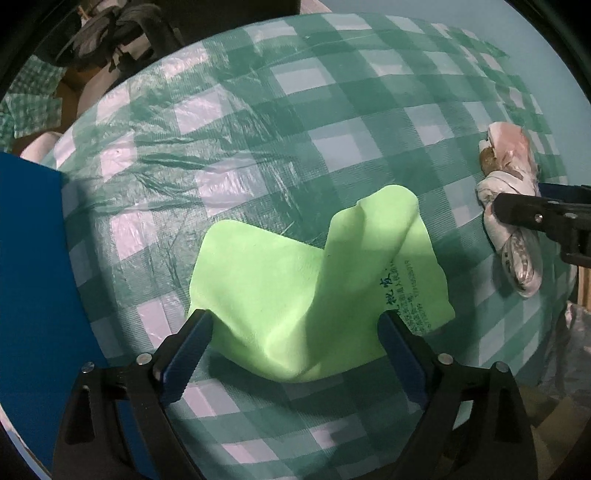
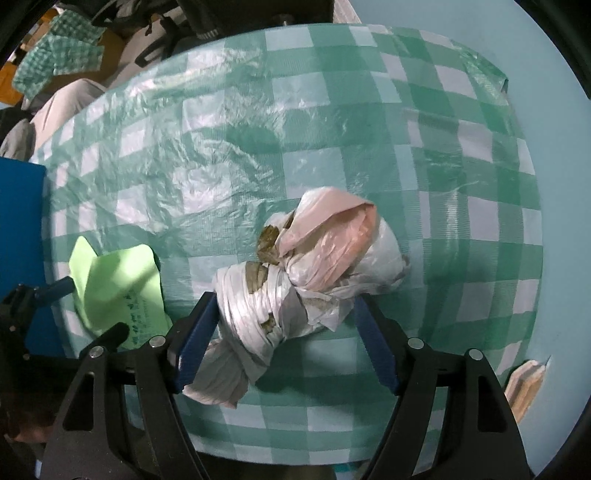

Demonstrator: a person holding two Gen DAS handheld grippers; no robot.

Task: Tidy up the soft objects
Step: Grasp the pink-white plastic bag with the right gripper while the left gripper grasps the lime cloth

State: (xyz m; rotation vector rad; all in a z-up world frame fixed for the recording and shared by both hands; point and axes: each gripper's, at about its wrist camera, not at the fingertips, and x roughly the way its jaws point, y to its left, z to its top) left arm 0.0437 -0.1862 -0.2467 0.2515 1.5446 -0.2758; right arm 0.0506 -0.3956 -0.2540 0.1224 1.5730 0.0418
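A light green cloth (image 1: 295, 288) with printed writing lies rumpled on the green checked tablecloth (image 1: 295, 110). My left gripper (image 1: 295, 328) is open, its jaws either side of the cloth's near edge. A knotted white and pink plastic bag bundle (image 2: 295, 280) lies to the right; it also shows in the left wrist view (image 1: 509, 199). My right gripper (image 2: 284, 310) is open around the bundle's twisted middle, its left finger (image 2: 195, 332) touching the bag. The green cloth (image 2: 114, 280) shows at the left of the right wrist view, with the left gripper (image 2: 88, 314) on it.
A blue board (image 1: 33, 295) stands at the table's left edge. Dark clothes (image 1: 110, 33) and a checked cloth (image 2: 55, 59) lie beyond the far left edge. A pale blue wall (image 2: 554, 221) is on the right, with chipped paint (image 2: 524, 384).
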